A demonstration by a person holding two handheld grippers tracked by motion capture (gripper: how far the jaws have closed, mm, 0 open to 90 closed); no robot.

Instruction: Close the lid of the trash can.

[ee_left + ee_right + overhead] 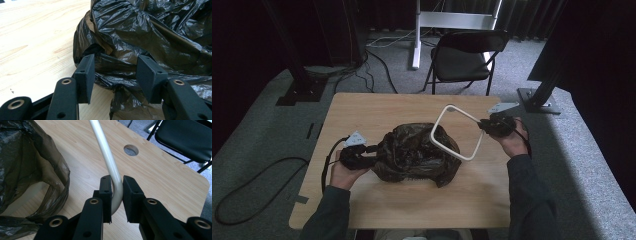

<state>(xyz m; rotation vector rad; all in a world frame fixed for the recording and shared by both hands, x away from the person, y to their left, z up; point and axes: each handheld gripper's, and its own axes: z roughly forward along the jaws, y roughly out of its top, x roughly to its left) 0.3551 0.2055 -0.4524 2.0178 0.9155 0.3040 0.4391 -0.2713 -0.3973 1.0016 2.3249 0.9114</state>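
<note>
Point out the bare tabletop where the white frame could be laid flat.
Free: the far strip of table beyond the black bag; the near strip between bag and front edge; the right corner around the round hole. Crowded: the middle, where bag, white frame and left tool meet.

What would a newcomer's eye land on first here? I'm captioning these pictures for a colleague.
First, the crumpled glossy black plastic bag heaped mid-table on the light wooden table. Next, the white rounded-corner tube frame, tilted above the bag's right side and clamped at one corner by the right gripper. The left gripper sits at the bag's left edge, its jaws spread around a fold of plastic.
</note>
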